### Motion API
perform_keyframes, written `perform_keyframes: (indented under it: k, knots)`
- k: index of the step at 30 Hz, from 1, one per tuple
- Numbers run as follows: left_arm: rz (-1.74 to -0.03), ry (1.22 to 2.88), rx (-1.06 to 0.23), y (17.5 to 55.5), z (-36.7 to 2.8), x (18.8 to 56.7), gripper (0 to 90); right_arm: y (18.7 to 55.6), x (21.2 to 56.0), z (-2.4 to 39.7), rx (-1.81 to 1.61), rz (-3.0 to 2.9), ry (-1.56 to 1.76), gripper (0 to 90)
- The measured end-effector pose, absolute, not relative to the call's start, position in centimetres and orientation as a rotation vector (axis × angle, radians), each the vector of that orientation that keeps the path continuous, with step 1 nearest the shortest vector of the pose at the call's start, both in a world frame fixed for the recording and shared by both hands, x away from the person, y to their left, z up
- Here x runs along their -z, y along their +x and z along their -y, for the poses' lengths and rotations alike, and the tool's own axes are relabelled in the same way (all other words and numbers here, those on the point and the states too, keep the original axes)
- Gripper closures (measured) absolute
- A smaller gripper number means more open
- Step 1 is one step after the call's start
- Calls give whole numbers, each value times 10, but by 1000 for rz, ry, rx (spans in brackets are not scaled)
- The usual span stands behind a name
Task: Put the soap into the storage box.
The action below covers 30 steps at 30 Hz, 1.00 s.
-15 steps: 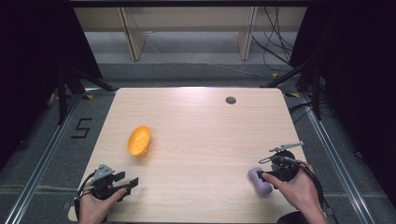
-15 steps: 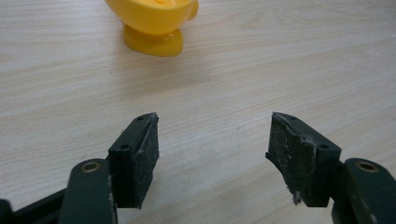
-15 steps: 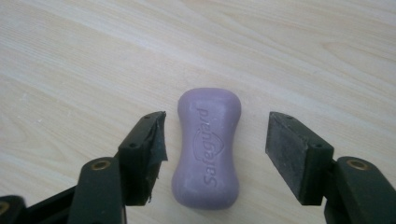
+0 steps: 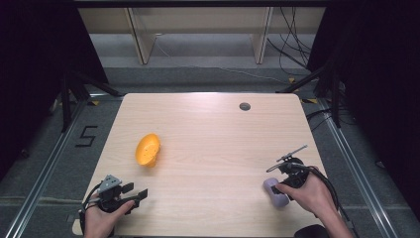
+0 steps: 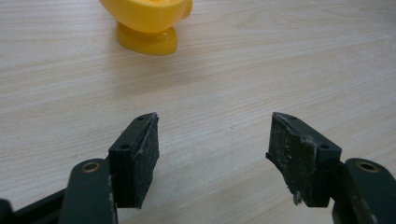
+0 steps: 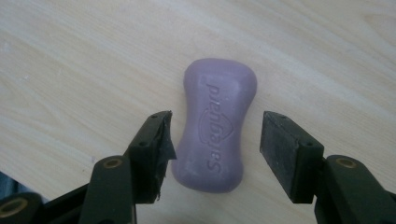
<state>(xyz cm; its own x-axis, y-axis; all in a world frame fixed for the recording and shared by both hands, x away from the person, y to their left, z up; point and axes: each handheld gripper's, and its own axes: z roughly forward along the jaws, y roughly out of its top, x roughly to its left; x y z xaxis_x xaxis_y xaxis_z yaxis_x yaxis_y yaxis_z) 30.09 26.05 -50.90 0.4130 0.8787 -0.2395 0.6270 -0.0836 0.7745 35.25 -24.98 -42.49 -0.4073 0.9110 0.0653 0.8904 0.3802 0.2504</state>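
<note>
A pale wood table [image 4: 213, 144] stood on grey carpet [image 4: 44, 163], a small dark hole [image 4: 244, 106] near its far edge. Beyond it rose a light wood shelf frame [image 4: 198, 29]. Black curtains [image 4: 34, 59] hung at both sides. Cables [image 4: 292, 44] trailed across the floor, where a "5" [image 4: 86, 136] was marked.

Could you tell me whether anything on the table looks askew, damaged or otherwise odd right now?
Yes: the yellow cup lies tipped on its side at the table's left, not upright. The black pads on the left tool look frayed and scuffed. The purple soap bar between the right tool's jaws looks intact.
</note>
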Motion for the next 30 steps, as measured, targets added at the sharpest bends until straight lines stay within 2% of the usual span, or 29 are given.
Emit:
perform_keyframes:
  k: [14, 30]
  knots:
    - [-1313, 1791, -345, 301, -260, 510, 331, 376, 445, 236, -193, -2627, 1631, 438]
    - [-1307, 1791, -347, 302, -261, 510, 324, 380, 462, 231, -106, -2566, 1771, 456]
